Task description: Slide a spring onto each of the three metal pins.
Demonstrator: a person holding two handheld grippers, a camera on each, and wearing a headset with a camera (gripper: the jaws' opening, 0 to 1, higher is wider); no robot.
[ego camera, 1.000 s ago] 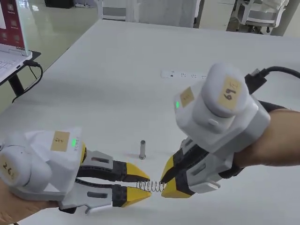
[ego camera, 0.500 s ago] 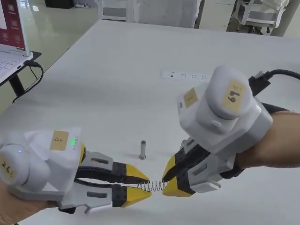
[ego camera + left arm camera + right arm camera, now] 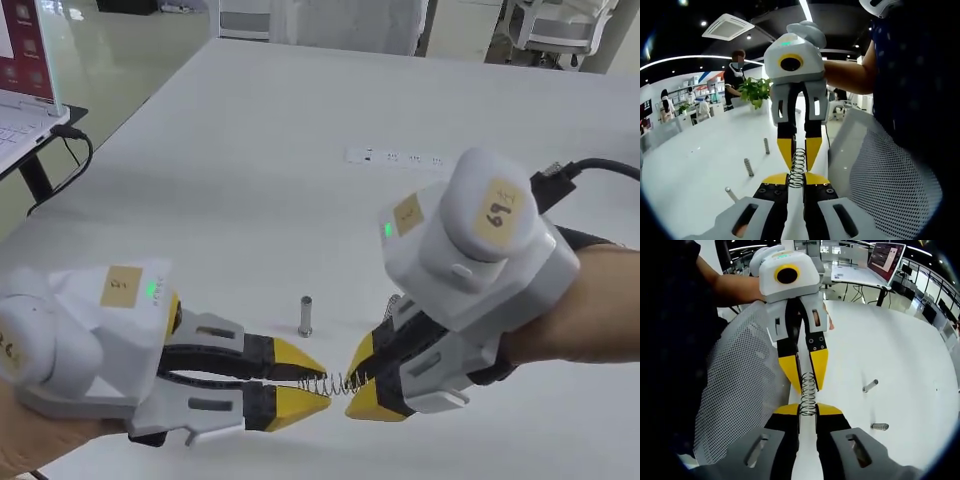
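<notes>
head view: the left claw [image 3: 312, 388] and the right claw [image 3: 358, 385] meet tip to tip low over the white worktop [image 3: 250, 180]. the spring [image 3: 336, 381] runs level between them, one end clenched in each claw's yellow tips. just beyond it a metal pin [image 3: 305, 316] stands upright and bare on the worktop, apart from both claws. farther back lies a white power strip [image 3: 395, 157]. an open laptop [image 3: 20, 90] sits on another table at the left edge.

left gripper view: the left claw [image 3: 796, 178] grips the spring's [image 3: 798, 165] near end and the right claw [image 3: 799, 150] grips the far end. off to the left on the worktop are a near pin [image 3: 731, 193], a spring-covered pin [image 3: 747, 166] and a far pin [image 3: 766, 145], well apart from one another. a mesh chair back [image 3: 880, 175] is on the right.

right gripper view: the right claw [image 3: 808, 410] pinches the spring [image 3: 808, 387] and the left claw [image 3: 805, 376] holds its other end. a bare pin [image 3: 870, 385] and the spring-covered pin [image 3: 879, 426] are on the worktop to the right.
</notes>
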